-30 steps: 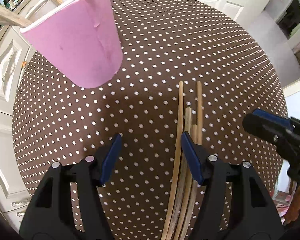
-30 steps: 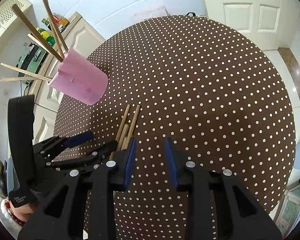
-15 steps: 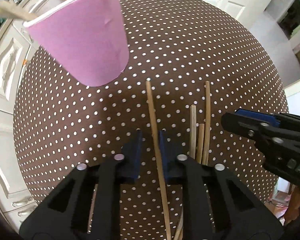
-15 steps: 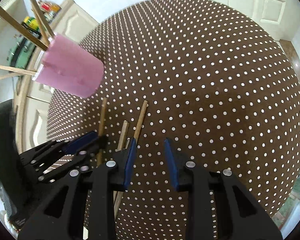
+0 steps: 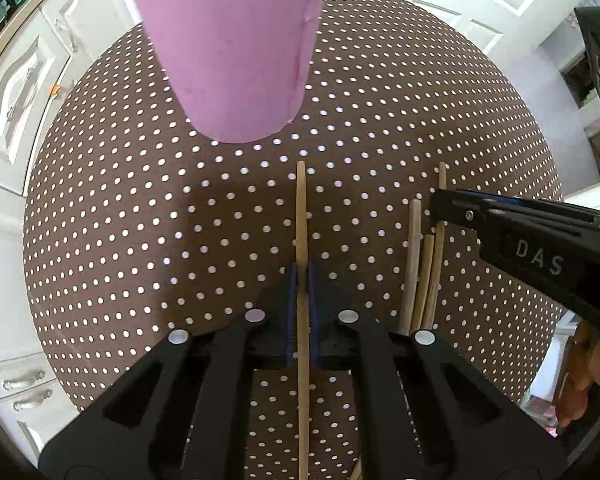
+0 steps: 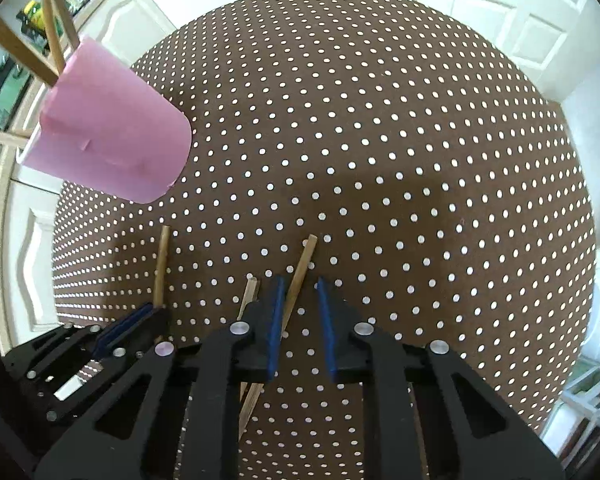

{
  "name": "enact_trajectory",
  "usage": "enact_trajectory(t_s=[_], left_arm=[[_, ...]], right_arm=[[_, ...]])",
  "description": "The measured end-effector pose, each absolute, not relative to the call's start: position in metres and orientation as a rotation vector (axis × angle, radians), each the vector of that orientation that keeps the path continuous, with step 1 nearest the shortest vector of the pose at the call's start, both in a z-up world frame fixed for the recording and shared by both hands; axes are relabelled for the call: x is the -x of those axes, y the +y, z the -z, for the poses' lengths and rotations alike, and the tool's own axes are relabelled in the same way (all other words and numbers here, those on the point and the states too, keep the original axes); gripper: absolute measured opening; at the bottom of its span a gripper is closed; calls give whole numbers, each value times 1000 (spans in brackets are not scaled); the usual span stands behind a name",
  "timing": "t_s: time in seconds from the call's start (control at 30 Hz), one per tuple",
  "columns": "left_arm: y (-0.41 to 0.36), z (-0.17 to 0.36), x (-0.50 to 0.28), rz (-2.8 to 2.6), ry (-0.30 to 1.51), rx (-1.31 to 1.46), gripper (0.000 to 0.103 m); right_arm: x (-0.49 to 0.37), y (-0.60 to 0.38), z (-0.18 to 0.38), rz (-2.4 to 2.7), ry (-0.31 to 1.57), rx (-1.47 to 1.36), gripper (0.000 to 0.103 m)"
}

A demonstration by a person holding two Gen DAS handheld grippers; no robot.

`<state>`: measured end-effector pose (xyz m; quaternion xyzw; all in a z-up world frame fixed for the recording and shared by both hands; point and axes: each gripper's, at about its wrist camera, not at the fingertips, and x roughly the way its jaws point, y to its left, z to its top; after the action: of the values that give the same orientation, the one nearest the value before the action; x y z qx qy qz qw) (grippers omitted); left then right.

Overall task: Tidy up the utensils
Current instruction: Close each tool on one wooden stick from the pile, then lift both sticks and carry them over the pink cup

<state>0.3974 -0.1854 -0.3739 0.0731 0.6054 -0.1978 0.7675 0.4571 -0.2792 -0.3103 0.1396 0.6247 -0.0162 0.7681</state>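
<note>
**One stick gripped, three still lying loose**

A wooden stick (image 5: pixel 301 216) lies on the dotted desk (image 5: pixel 140 220) just short of the pink cup (image 5: pixel 236 52), clamped in the left gripper (image 5: pixel 301 280). The right gripper (image 6: pixel 300 300) has its jaws closing around another stick (image 6: pixel 300 268), not yet pinching it. Several sticks already stand in the cup; two more (image 5: pixel 418 276) wait beside these.

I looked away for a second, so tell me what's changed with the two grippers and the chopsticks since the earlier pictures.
The left gripper closed on one chopstick and drew it left, apart from the other chopsticks, toward the pink cup. The right gripper slid over the outermost chopstick, jaws just closing but not yet pinching. The cup stays put.
</note>
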Motion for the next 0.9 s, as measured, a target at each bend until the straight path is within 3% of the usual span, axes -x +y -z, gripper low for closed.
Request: enact_trajectory(t_s=[0.23, 0.37, 0.9], left_arm=[[-143, 354, -396, 420, 1301, -112, 6], [-100, 324, -396, 426, 1272, -65, 6], [-38, 198, -357, 456, 1060, 21, 6]], right_arm=[[-465, -271, 315, 44, 1340, -293, 4], [-456, -289, 311, 19, 1303, -385, 4], [-408, -298, 183, -140, 961, -329, 4]])
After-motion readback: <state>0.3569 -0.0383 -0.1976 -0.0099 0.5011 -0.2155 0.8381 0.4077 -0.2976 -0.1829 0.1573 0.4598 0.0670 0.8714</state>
